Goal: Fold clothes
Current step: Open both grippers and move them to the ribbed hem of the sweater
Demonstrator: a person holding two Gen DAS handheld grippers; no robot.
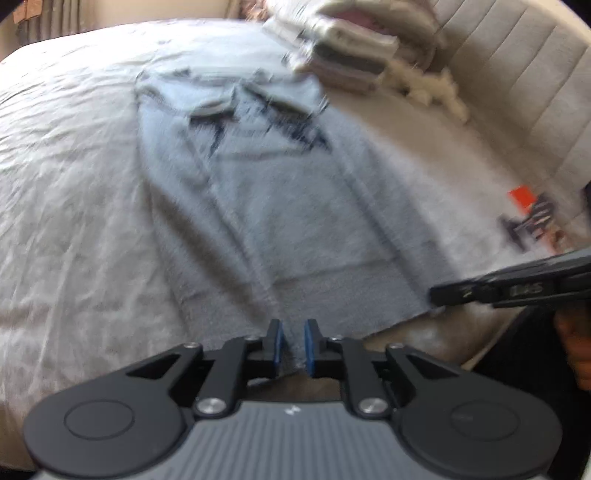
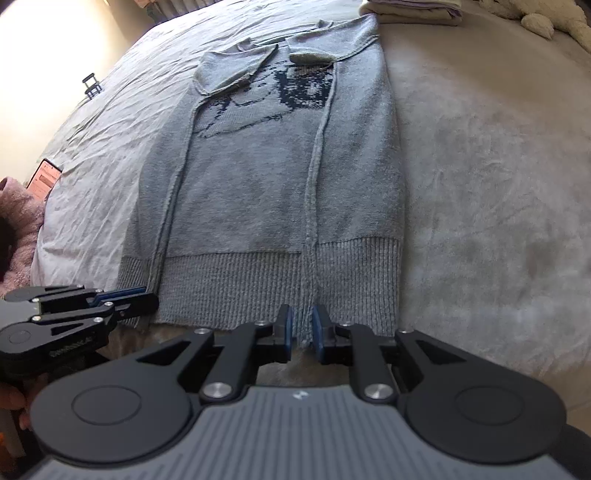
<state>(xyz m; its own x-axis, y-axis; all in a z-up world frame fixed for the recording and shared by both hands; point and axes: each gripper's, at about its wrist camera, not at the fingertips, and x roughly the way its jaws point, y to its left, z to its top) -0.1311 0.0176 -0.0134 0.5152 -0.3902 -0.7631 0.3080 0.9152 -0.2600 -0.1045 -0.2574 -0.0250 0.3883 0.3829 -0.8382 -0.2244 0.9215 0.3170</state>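
Left gripper (image 2: 122,297) at the grey knit sweater's (image 2: 258,177) left hem corner, jaws pinching the ribbed edge. Sweater lies flat on the bed (image 2: 480,184), sleeves folded inward. Right gripper (image 2: 303,332) at the hem's right part, jaws closed on the ribbed band. Folded laundry stack (image 2: 413,9) beyond.

A bed (image 2: 480,184) with a wrinkled sheet carries a grey sweater (image 2: 258,177) spread ahead of the jaws, folded clothes (image 2: 413,9) beyond it, a phone (image 2: 44,179) far left
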